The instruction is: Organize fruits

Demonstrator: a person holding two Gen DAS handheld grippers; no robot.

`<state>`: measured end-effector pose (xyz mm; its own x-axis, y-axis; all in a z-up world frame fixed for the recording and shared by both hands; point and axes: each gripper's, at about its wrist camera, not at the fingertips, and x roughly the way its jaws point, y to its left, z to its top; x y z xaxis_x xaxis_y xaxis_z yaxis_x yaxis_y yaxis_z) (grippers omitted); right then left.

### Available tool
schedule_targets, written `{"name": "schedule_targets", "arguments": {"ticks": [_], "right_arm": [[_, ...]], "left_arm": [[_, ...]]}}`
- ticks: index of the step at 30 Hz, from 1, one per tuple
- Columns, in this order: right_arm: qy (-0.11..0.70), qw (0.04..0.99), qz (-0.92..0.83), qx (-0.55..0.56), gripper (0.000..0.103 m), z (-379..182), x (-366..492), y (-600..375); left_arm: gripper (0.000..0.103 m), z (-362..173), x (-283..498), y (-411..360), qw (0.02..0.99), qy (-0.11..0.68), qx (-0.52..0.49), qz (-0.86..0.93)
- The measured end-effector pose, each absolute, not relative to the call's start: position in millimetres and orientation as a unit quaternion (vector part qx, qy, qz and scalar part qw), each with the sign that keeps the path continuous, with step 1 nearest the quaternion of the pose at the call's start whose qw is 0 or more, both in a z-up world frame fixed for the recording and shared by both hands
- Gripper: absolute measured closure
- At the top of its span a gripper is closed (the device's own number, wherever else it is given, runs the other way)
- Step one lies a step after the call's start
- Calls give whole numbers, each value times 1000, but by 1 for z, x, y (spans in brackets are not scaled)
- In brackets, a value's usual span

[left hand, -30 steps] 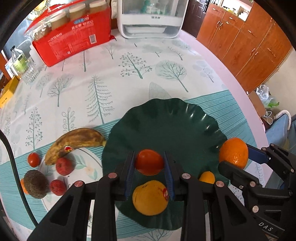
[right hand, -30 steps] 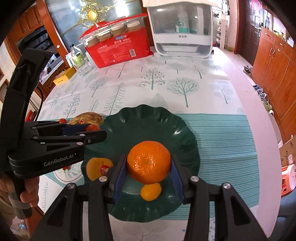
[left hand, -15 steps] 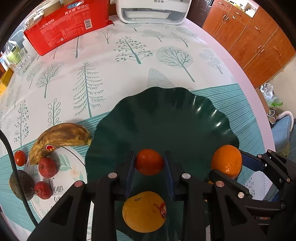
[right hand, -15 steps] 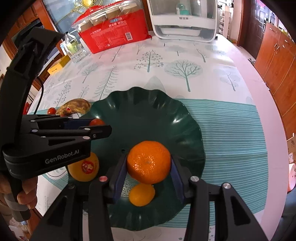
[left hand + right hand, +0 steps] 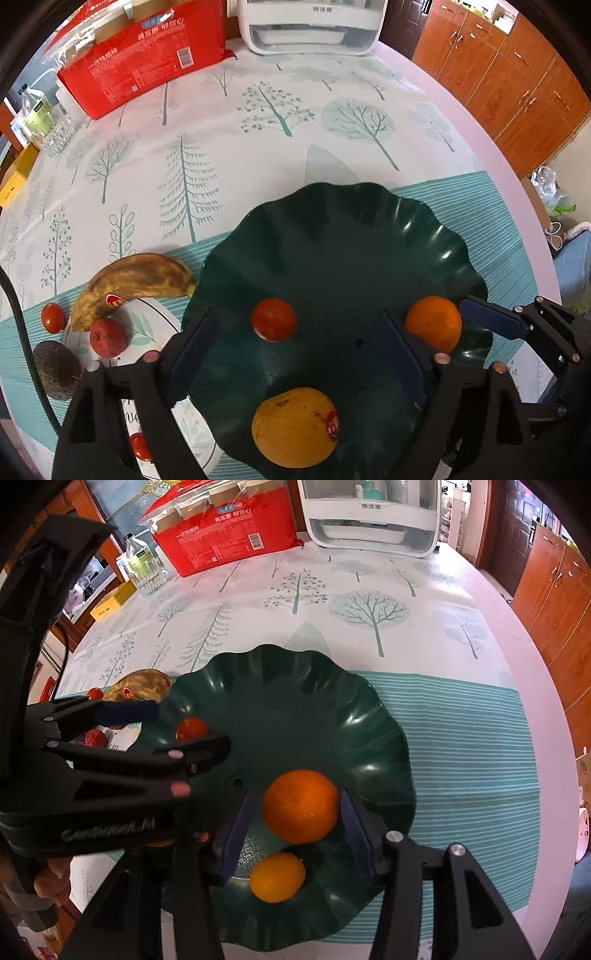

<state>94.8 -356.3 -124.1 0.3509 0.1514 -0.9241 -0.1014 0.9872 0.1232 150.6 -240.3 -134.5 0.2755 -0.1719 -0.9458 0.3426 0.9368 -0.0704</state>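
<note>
Left gripper [image 5: 295,332]: wide open above the near half of the green plate [image 5: 343,225]. Its jaws have just been opening; a second ago they clamped the small red tomato [image 5: 274,324], which now sits free between the fingers, touching neither pad.
Right gripper [image 5: 299,830]: its jaws have just been opening too. The orange [image 5: 300,805] that it gripped a second ago now rests on the plate between the blue pads, with a thin gap showing on each side.
Yellow fruit with sticker [image 5: 295,426]: on the plate's near edge, just below the left gripper. In the right wrist view the left gripper's body hides all but a sliver of it.
Small yellow-orange fruit [image 5: 277,877]: on the plate, just near of the orange; not visible in the left wrist view.
Left of the plate: a white plate [image 5: 147,332] carrying a red fruit [image 5: 108,338], with a browned banana [image 5: 136,280] lying across its far rim. An avocado [image 5: 55,369] and another small tomato [image 5: 52,317] lie further left. One more red fruit [image 5: 140,445] is partly hidden behind the left gripper's finger.
Person's hand [image 5: 51,882]: only the fingers show, at the left edge of the right wrist view.
Far side of table: red carton [image 5: 147,55], clear bottle [image 5: 37,114], and a white appliance [image 5: 310,26] cut off at the top.
</note>
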Motion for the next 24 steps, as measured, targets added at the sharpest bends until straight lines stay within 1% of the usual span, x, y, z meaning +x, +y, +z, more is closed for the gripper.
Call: {"name": "schedule_targets", "arguments": {"ticks": [6,24], "right_arm": [[563,822,80,26,50,-122,91,-354],[550,831,73,41,50,-107,81,-348]], "left_arm": [[16,-133,148,-238,793,583,85,-156],[16,-109,128,-216,807,568,76,-146]]}}
